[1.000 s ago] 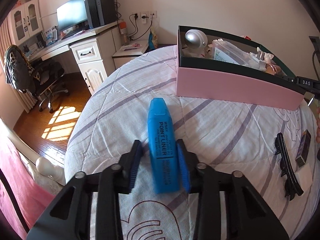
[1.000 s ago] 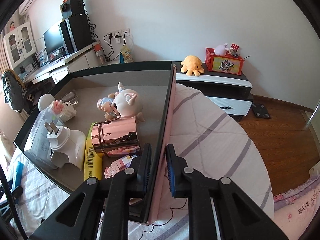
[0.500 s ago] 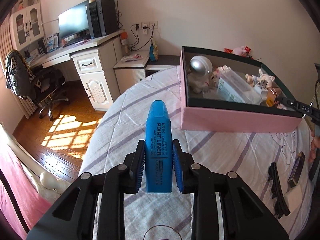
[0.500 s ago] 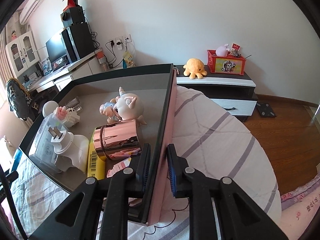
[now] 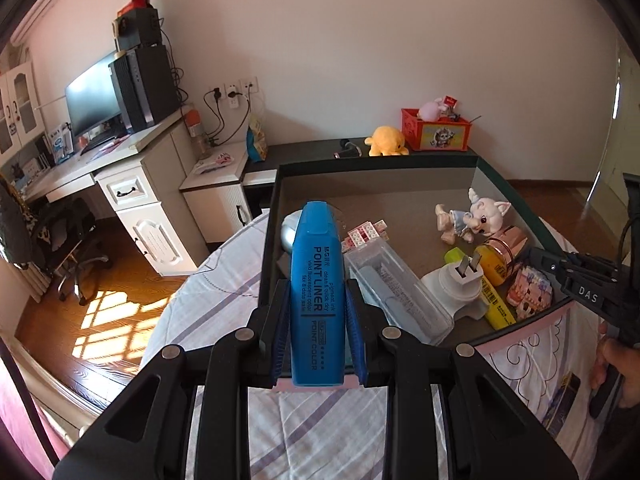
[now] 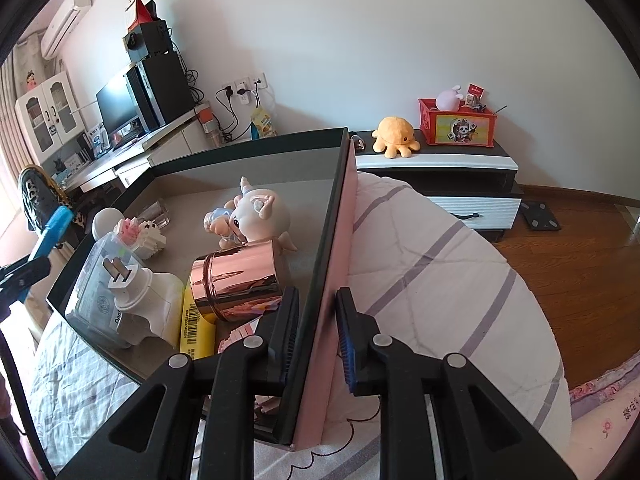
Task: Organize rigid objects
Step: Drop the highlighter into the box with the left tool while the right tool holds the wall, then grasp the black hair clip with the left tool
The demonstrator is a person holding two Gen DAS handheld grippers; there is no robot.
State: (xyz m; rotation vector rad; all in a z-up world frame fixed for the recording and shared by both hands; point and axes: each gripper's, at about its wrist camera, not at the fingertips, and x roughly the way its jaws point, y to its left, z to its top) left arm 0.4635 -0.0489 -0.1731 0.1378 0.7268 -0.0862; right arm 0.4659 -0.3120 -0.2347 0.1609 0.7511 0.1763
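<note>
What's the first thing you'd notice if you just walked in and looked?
The big blue highlighter pen, pinched in the left tool just above the near edge of the pink storage box. Next, the white pig figurine lying inside the box, and the right tool clamping the box's wall.

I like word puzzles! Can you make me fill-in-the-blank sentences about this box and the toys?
1. The left gripper holds a blue ____ labelled POINT LINER.
2. The right gripper has its fingers either side of the pink box's ____.
3. The white charger plug lies ____ the pink cardboard box.

Missing words: highlighter; wall; inside
</note>
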